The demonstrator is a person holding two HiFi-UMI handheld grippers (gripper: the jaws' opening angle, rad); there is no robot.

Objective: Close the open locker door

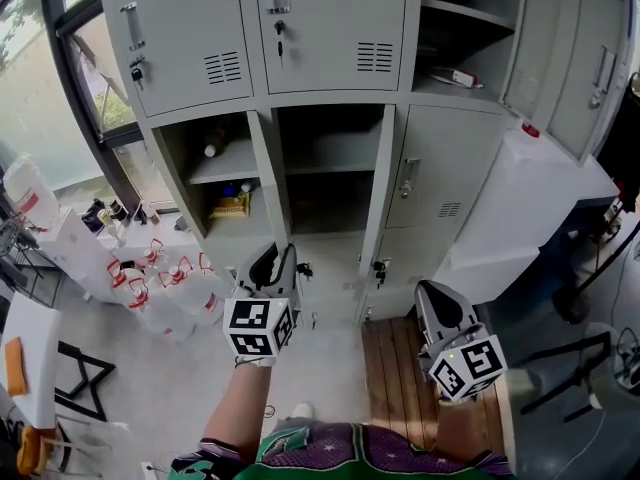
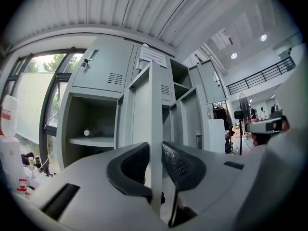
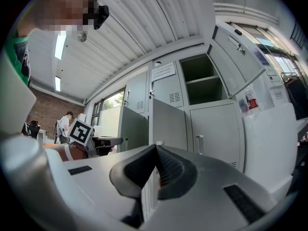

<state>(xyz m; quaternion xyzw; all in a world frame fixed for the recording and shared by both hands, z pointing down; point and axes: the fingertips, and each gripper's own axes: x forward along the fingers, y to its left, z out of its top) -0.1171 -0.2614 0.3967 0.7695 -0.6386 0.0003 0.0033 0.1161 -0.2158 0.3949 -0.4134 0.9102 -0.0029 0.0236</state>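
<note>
**Left gripper view.** The left gripper (image 2: 155, 150) pinches the free edge of the open door (image 2: 155, 100), one pad on each face. Behind it, the lower left compartment (image 2: 72, 114) holds a bottle (image 2: 87, 133) lying on its shelf.

**Right gripper view.** The right gripper (image 3: 156, 148) has its jaws pressed together with nothing between them.

**Head view.** Under the same shelf sits a yellow item (image 1: 232, 206). The open upper right compartment (image 1: 465, 53) holds a white item (image 1: 455, 78) on its floor. Jugs (image 1: 160, 283) stand on the floor at left.
</note>
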